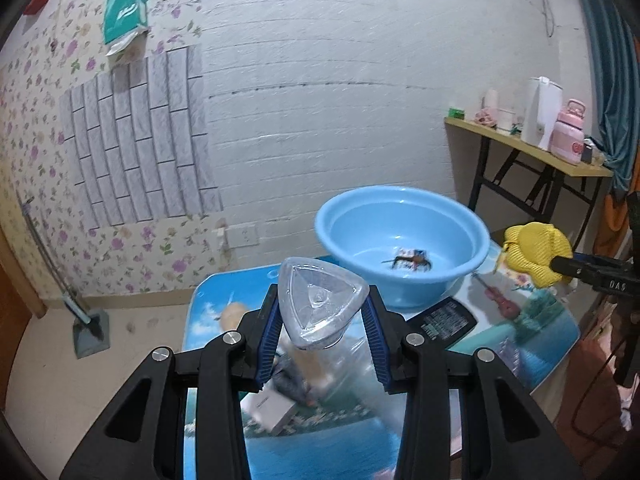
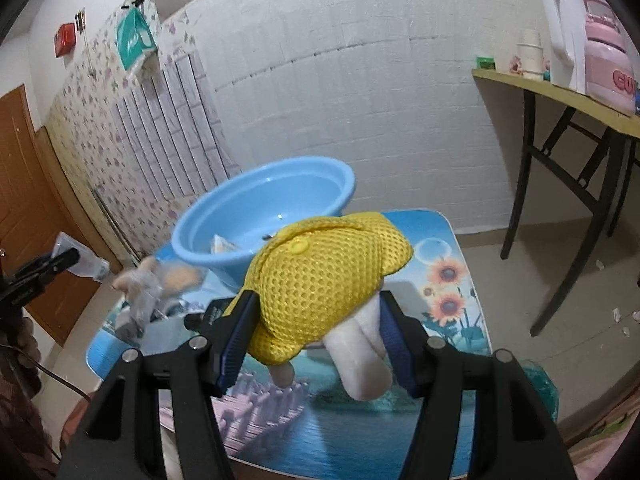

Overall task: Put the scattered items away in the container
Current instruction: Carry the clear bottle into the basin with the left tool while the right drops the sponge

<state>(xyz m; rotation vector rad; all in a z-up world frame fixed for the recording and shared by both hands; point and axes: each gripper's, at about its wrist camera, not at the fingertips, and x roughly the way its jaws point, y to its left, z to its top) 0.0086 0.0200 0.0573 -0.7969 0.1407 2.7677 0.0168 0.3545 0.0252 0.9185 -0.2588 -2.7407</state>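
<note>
My left gripper (image 1: 322, 314) is shut on a clear plastic container with a rounded triangular end (image 1: 320, 300) and holds it above the table, short of the blue basin (image 1: 400, 216). The basin holds a small dark toy and a packet (image 1: 412, 260). My right gripper (image 2: 316, 312) is shut on a yellow mesh item with white padding (image 2: 320, 272), held above the table just in front of the basin (image 2: 224, 216). That item also shows in the left wrist view (image 1: 532, 252), right of the basin.
On the picture-printed table (image 1: 552, 332) lie a black packet (image 1: 444, 320), a small red violin toy (image 1: 500, 300), a white box (image 1: 272, 408) and a tan plush (image 1: 234, 316). A side table with bottles (image 1: 540, 148) stands at the right. A dustpan (image 1: 90, 332) rests on the floor at the left.
</note>
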